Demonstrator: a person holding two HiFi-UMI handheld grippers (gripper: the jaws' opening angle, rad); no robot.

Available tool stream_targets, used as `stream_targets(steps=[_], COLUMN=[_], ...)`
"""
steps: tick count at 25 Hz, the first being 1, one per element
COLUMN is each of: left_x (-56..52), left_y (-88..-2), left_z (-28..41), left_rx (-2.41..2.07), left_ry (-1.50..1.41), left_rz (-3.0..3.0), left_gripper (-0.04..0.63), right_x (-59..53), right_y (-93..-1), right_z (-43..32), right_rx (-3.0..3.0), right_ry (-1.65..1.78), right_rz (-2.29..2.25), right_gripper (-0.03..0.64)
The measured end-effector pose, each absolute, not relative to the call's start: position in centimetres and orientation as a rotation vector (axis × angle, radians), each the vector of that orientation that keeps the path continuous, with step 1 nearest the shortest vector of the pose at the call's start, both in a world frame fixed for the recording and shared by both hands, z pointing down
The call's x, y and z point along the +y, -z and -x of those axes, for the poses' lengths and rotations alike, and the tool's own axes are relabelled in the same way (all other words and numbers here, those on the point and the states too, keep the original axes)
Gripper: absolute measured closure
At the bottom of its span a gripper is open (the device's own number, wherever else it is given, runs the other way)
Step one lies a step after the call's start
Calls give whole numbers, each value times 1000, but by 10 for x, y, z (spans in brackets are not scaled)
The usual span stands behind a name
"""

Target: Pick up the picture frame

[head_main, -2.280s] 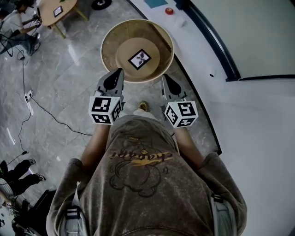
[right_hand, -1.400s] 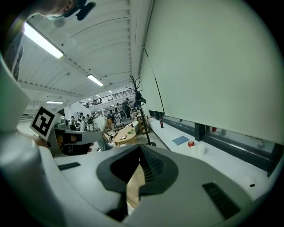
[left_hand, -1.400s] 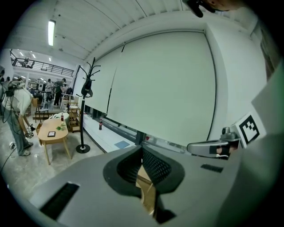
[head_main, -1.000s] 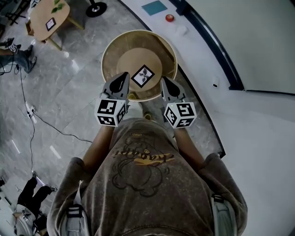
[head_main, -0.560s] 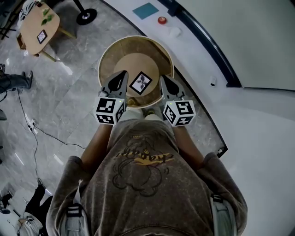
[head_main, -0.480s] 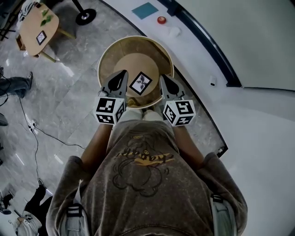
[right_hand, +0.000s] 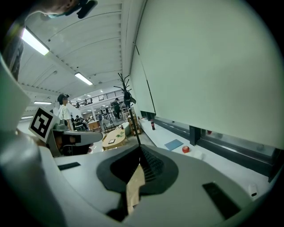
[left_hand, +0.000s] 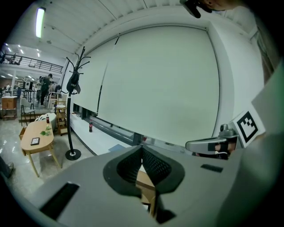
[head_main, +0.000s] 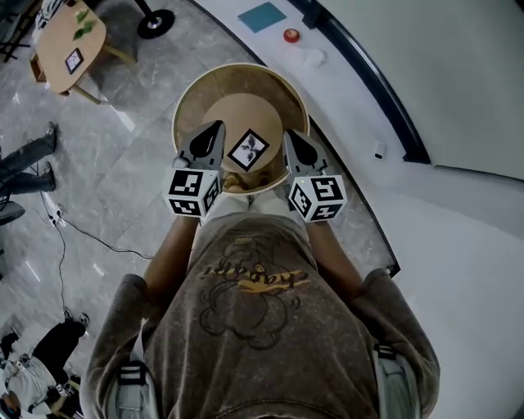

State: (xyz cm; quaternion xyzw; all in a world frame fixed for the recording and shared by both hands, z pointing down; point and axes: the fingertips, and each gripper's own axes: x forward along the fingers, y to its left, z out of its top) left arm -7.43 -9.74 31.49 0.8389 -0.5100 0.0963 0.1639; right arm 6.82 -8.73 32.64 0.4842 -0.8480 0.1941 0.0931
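The picture frame [head_main: 248,150], black with a white mat and a plant print, lies flat on the round wooden table [head_main: 196,98] near its front rim. My left gripper [head_main: 216,127] hovers just left of the frame, jaws shut and empty. My right gripper [head_main: 287,135] hovers just right of it, also shut with nothing in it. Both point forward over the table's near edge. In the left gripper view the pads [left_hand: 148,162] meet, with a sliver of the table [left_hand: 144,181] below them. In the right gripper view the pads [right_hand: 148,165] are likewise together above the table [right_hand: 134,186].
A second wooden table [head_main: 70,37] with a small frame stands at the far left, beside a coat stand base [head_main: 155,20]. A cable [head_main: 90,237] runs over the marble floor. A white platform with a dark curved edge [head_main: 368,90] lies to the right. Bystanders' legs [head_main: 24,159] are at the left.
Both grippers have come forward over the table's near rim and now flank the frame. The table sits closer to my body. Both pairs of jaws stayed shut.
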Motion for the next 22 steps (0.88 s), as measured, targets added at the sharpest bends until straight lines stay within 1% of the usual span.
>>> stream_targets(steps=[8,22], left_x=[-116,-139], left_y=[-339,-430], left_z=[77,70], left_rx=[-1457,-1360], left_ry=[-304,-396], left_rz=[-2352,-2305], left_gripper=[577,577], right_x=[-106,-134], right_y=[-347,-433], right_z=[-59,-67], right_rx=[-2499,-2389], right_ry=[-620,-706], right_rz=[-1387,-1405], right_gripper=[598,598])
